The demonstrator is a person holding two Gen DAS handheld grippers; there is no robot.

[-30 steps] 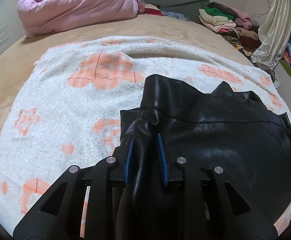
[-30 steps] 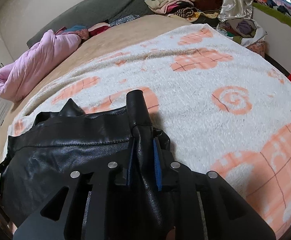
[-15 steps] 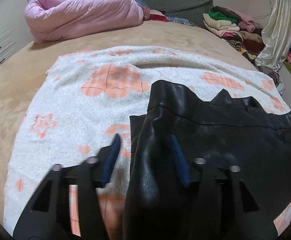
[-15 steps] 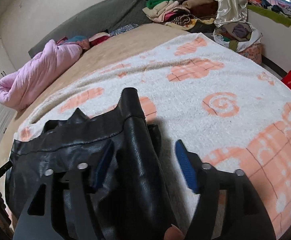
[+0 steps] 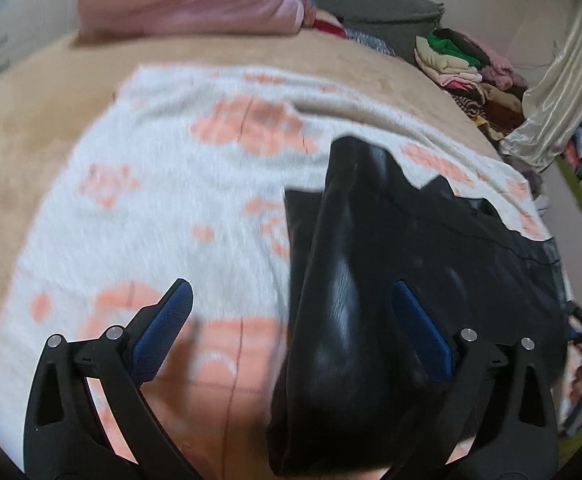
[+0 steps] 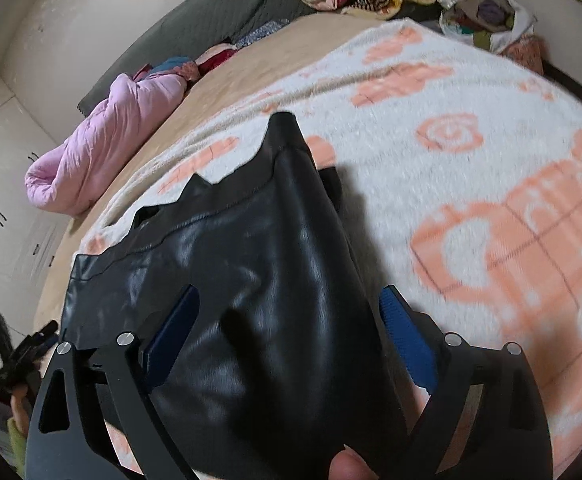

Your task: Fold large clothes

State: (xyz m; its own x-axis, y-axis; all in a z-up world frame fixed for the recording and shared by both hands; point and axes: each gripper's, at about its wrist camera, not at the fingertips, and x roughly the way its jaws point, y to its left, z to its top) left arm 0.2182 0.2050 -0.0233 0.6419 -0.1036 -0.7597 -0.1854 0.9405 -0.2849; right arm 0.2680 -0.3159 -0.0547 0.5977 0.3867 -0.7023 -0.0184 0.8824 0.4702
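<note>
While both jaws stand spread wide, the black leather jacket (image 5: 391, 280) lies loose on the white blanket with orange flowers (image 5: 179, 208), held by neither. My left gripper (image 5: 291, 320) has just been opening; a raised sleeve fold sits between its blue pads (image 5: 163, 332) without pressing on either. My right gripper (image 6: 287, 328) has likewise just been opening over the opposite fold, pads clear of the leather.

Risk, as I judge it: stiff, slick leather may spring back and undo the tucked sleeves once released. A pad could also snag the ridge as I withdraw and drag the jacket askew.

Pose: both grippers pitched steeply down toward the bed, flanking the jacket's two sides.
</note>
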